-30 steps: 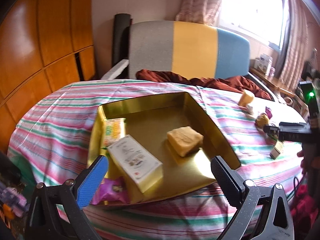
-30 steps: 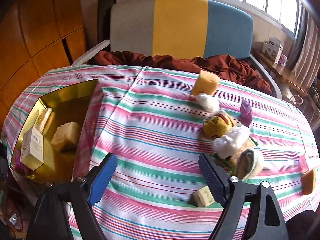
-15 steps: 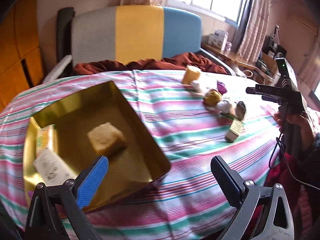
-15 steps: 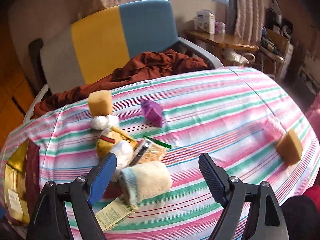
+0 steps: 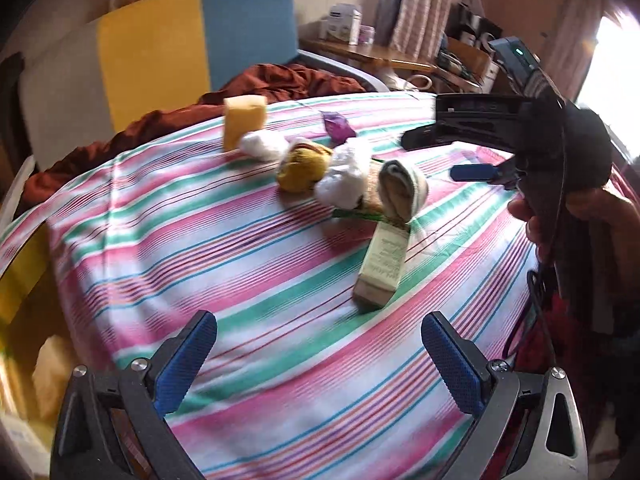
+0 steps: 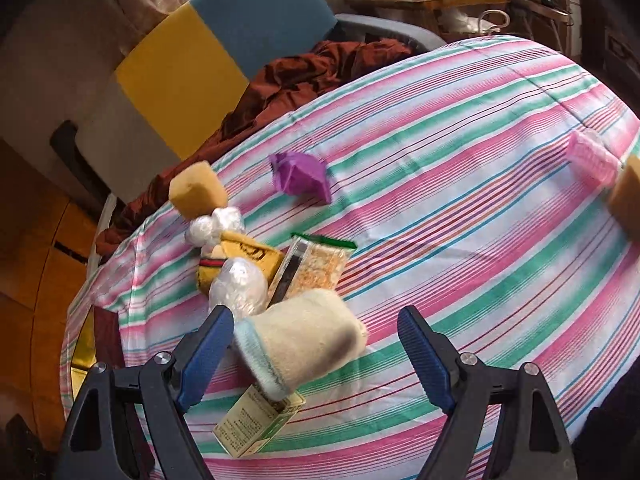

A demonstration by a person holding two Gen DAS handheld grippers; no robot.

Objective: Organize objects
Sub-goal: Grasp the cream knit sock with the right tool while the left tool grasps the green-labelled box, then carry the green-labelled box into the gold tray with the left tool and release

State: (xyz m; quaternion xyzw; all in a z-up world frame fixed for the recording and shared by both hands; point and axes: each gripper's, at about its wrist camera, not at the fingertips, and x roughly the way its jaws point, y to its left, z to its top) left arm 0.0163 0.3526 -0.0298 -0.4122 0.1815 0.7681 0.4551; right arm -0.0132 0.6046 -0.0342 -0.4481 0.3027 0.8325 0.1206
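A cluster of objects lies on the striped tablecloth (image 5: 208,248): a yellow sponge (image 5: 244,119), a purple wrapper (image 5: 339,125), a yellow pouch (image 5: 302,168), white plastic balls (image 5: 344,180), a rolled sock (image 5: 402,190) and a small green box (image 5: 382,268). My left gripper (image 5: 320,364) is open and empty, short of the box. My right gripper (image 6: 316,352) is open with the rolled sock (image 6: 300,340) between its fingers, above the green box (image 6: 256,420). The right gripper also shows in the left wrist view (image 5: 476,171). The gold tray's rim (image 5: 20,276) shows at the far left.
A snack packet (image 6: 316,264) lies in the cluster. A pink packet (image 6: 592,156) and an orange sponge (image 6: 628,196) sit at the table's right edge. A chair (image 6: 224,48) with a brown cloth (image 6: 312,76) stands behind the table. A desk (image 5: 384,56) is beyond.
Both grippers have swung right, away from the gold tray. My right gripper has come down close over the rolled sock. My left gripper now faces the object cluster.
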